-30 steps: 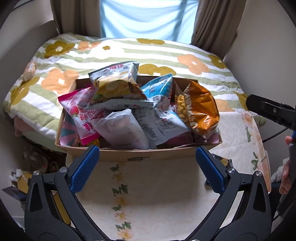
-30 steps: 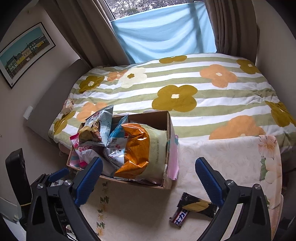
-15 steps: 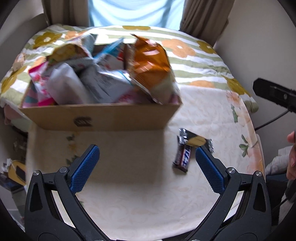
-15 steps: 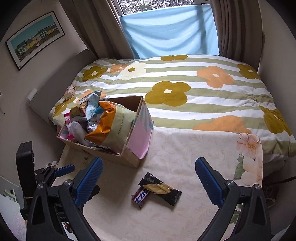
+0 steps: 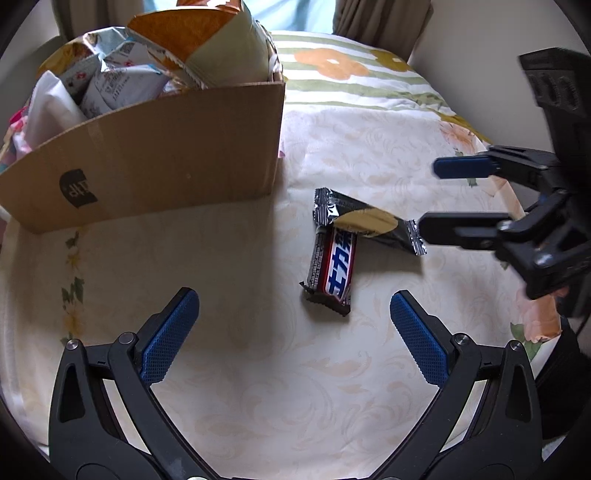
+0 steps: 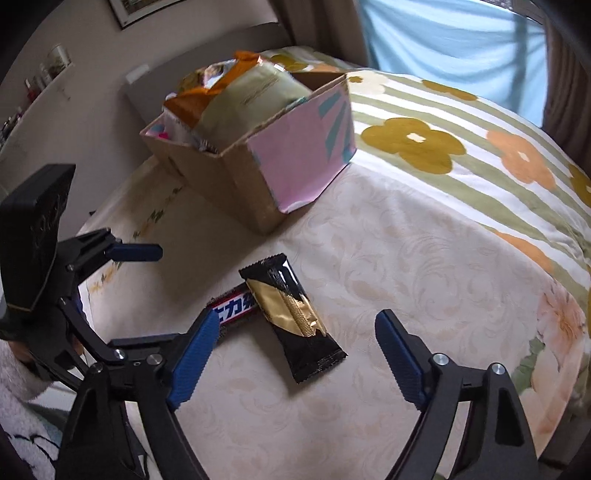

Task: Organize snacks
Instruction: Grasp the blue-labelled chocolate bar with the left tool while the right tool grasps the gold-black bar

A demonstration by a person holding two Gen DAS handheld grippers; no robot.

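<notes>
My work surface is a cream damask cloth (image 6: 424, 258) adjoining a bed with a green-striped, flower-printed quilt (image 6: 461, 122). Behind it, a pale blue blind (image 6: 454, 44) passes daylight between brown curtains (image 5: 380, 22). A framed picture (image 6: 144, 7) hangs on the beige wall (image 6: 92, 55).

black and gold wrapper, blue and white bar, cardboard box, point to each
black and gold wrapper (image 6: 295, 317), right wrist view, gold centre panel
blue and white bar (image 5: 338, 266), left wrist view, blue label
cardboard box (image 5: 166, 155), left wrist view, front wall
</notes>
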